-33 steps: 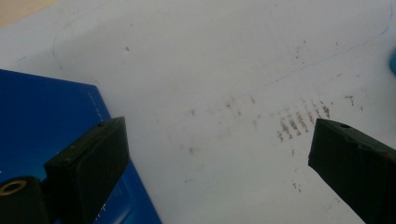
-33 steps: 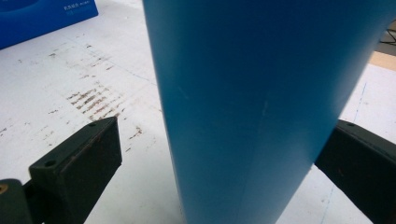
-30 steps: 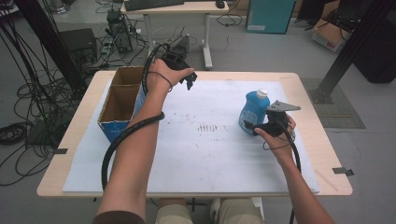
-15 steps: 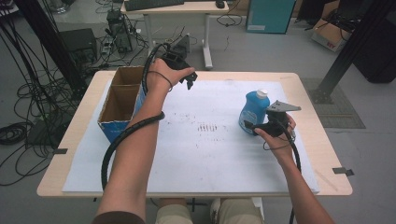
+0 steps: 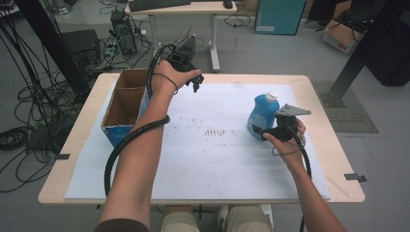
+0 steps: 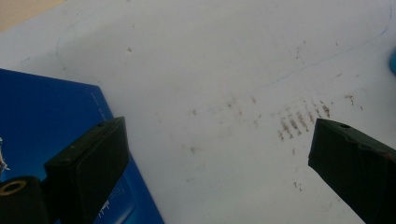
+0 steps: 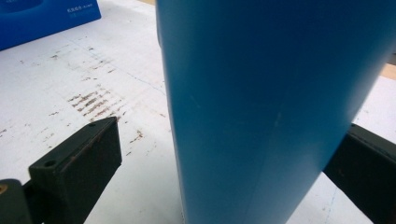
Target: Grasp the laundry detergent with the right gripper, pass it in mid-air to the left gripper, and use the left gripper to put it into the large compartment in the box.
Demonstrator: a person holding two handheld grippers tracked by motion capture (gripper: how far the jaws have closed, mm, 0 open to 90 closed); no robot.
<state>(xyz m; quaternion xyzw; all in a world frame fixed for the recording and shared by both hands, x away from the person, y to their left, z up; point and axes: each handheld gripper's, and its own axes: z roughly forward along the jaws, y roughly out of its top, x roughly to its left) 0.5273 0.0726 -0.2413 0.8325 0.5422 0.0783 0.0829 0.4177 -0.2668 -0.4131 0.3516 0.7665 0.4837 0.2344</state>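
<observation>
- Where the right gripper (image 5: 265, 129) meets the blue bottle (image 5: 261, 115): jaws spread wide on either side of its body, left jaw clearly short of it, right jaw close against its edge, contact not certain.
- Bottle upright on the white sheet (image 5: 217, 159), right half of the table (image 5: 333, 159), white cap on top.
- Left gripper (image 5: 196, 83): jaws wide apart, nothing between, raised over the sheet's far edge.
- Just beside it, an open cardboard box (image 5: 123, 104) with a blue side.
- Between box and bottle, brownish marks (image 5: 216, 131).
</observation>
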